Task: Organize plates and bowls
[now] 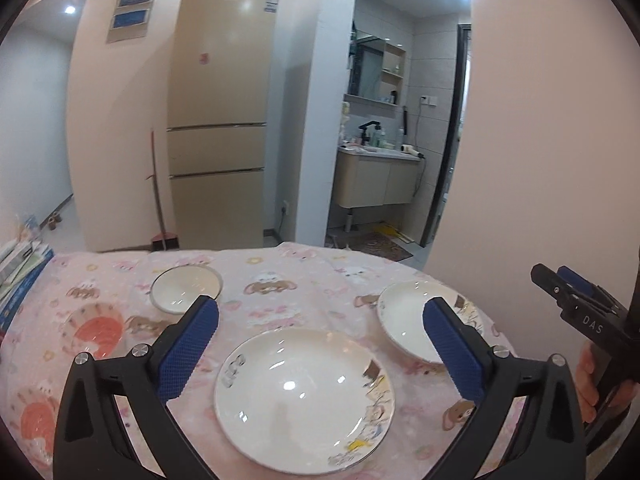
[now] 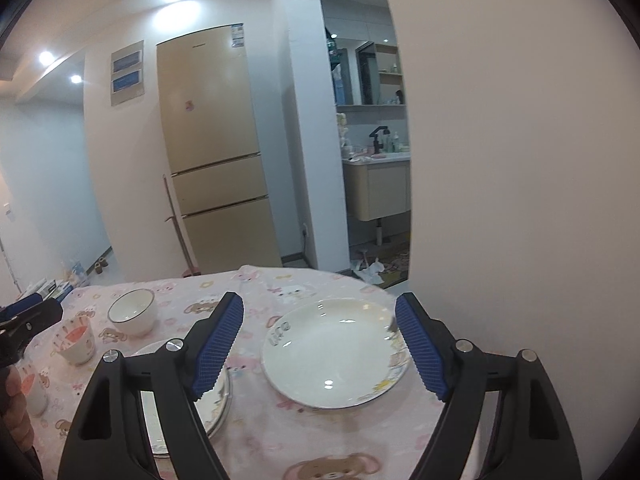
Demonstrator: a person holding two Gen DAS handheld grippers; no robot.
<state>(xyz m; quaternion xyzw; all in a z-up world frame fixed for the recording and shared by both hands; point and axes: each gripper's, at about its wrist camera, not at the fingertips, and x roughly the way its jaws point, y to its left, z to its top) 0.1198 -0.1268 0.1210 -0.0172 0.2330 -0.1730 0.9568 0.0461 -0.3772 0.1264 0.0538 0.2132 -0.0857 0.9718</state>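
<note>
Plates (image 1: 304,400) and bowls (image 1: 186,289), glossy white with cartoon-printed rims (one small bowl (image 1: 94,330) has an orange inside), sit apart on your pink tablecloth (image 1: 280,280), while your left gripper (image 1: 320,340) and right gripper (image 2: 320,344) hover above them, jaws spread, gripping nothing.

A: We note the plate (image 1: 304,400) and bowl (image 2: 131,311): glossy white glazed ceramic, catching lamp glare.

B: We add the desk's cloth (image 1: 304,280), soft, matt, printed; each tool's pads (image 1: 188,352) are blue, knurled, on matt black plastic.
</note>
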